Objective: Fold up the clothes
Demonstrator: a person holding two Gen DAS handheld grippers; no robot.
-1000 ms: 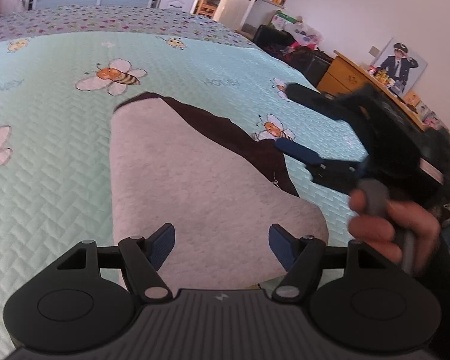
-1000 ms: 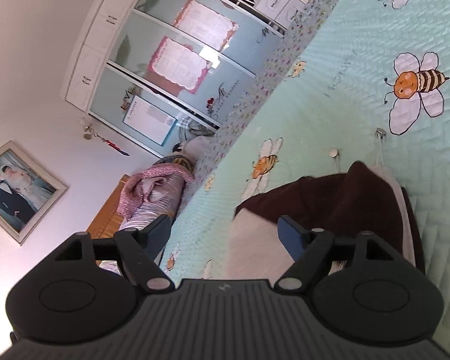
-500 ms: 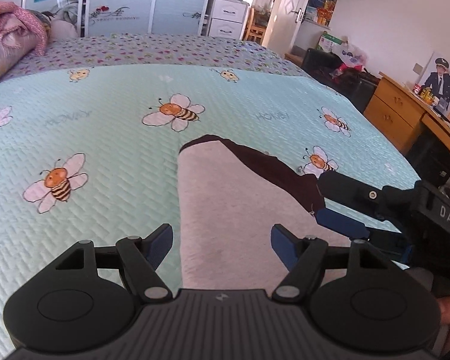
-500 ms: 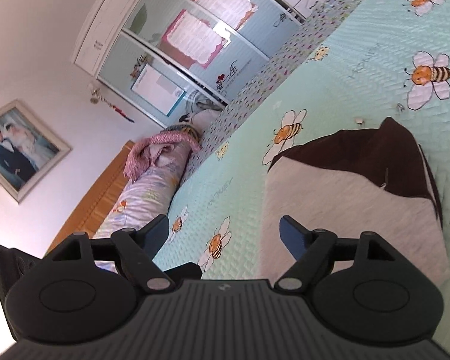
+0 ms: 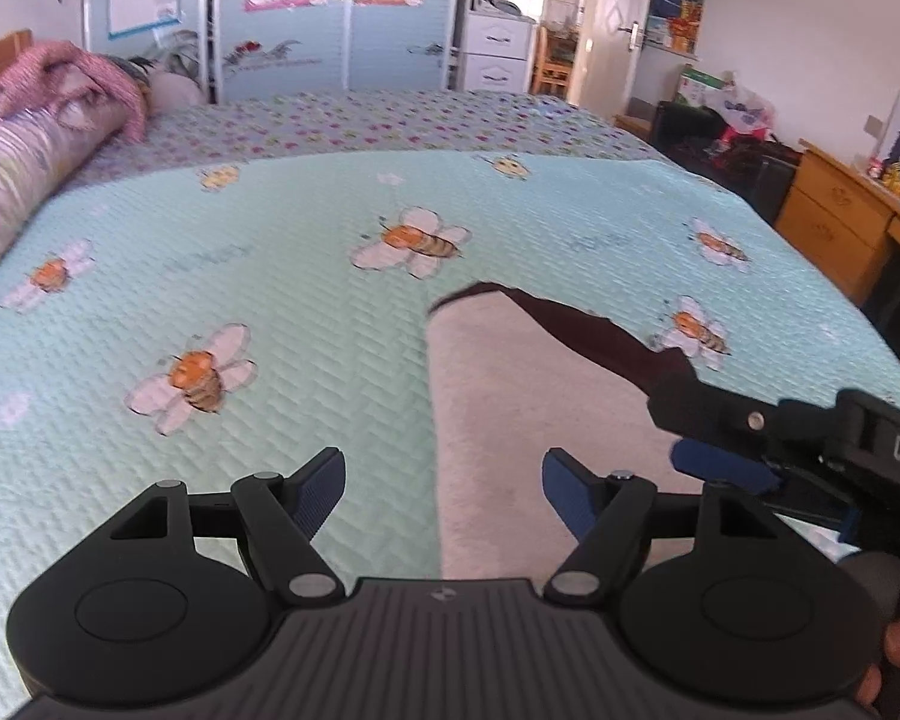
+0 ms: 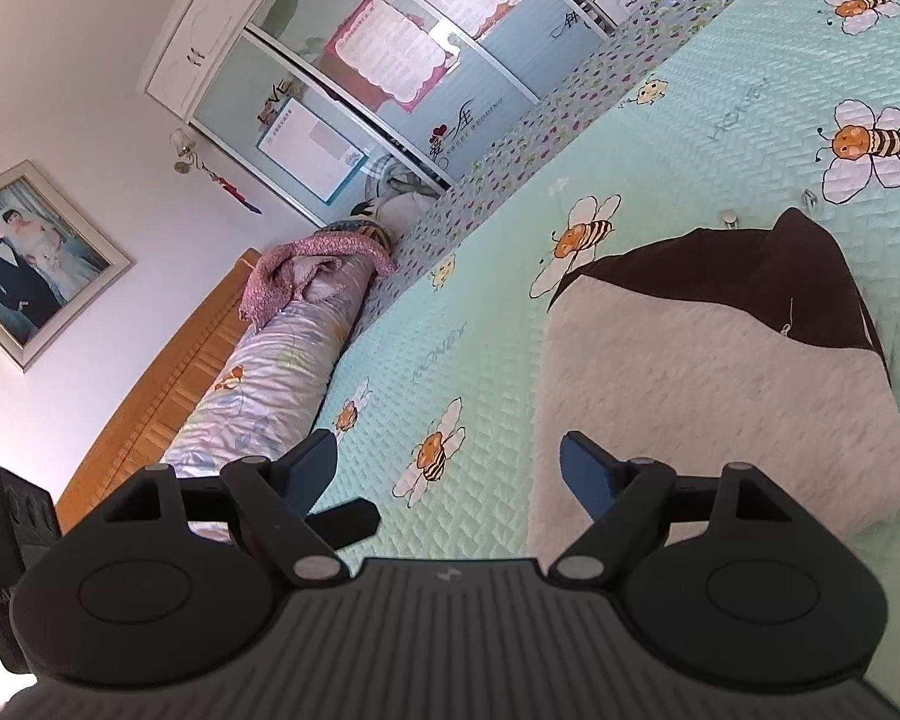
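— Grey-and-brown, that folded garment (image 5: 546, 396); where does it lie?
— Flat on the bee-print bedspread (image 5: 270, 312); left hand-held gripper (image 5: 444, 480) hovers over its near edge, fingers spread, holding nothing.
— And further right?
— Right hand-held gripper (image 6: 447, 465), also spread and empty, just beside the garment (image 6: 708, 384).

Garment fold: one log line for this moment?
garment: folded, flat on bedspread | left gripper: open, empty | right gripper: open, empty
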